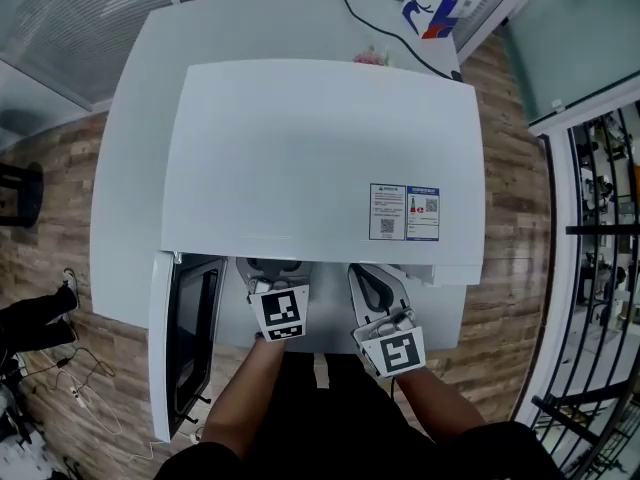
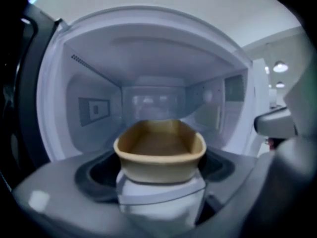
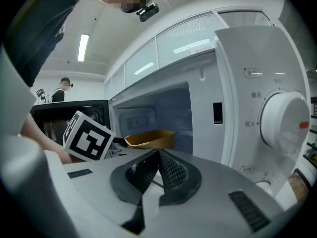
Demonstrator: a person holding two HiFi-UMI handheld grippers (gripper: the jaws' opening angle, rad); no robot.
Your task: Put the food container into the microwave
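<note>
The white microwave (image 1: 320, 158) stands on a white table, its door (image 1: 185, 338) swung open to the left. A tan, open food container (image 2: 159, 150) is held level at the mouth of the empty cavity (image 2: 153, 93), with my left gripper (image 2: 161, 185) shut on its near wall. In the right gripper view the container (image 3: 148, 139) shows just at the opening, beside the left gripper's marker cube (image 3: 89, 138). My right gripper (image 3: 157, 158) is shut with nothing in it, in front of the control panel. From the head view both grippers, left (image 1: 275, 273) and right (image 1: 375, 288), sit at the microwave's front.
The control panel with a large white dial (image 3: 285, 123) is just right of the opening. The white table (image 1: 130, 168) carries the microwave; a cable (image 1: 385, 33) and a blue-and-white box (image 1: 445, 3) lie behind it. Wooden floor surrounds the table; a metal rack (image 1: 600, 268) stands at the right.
</note>
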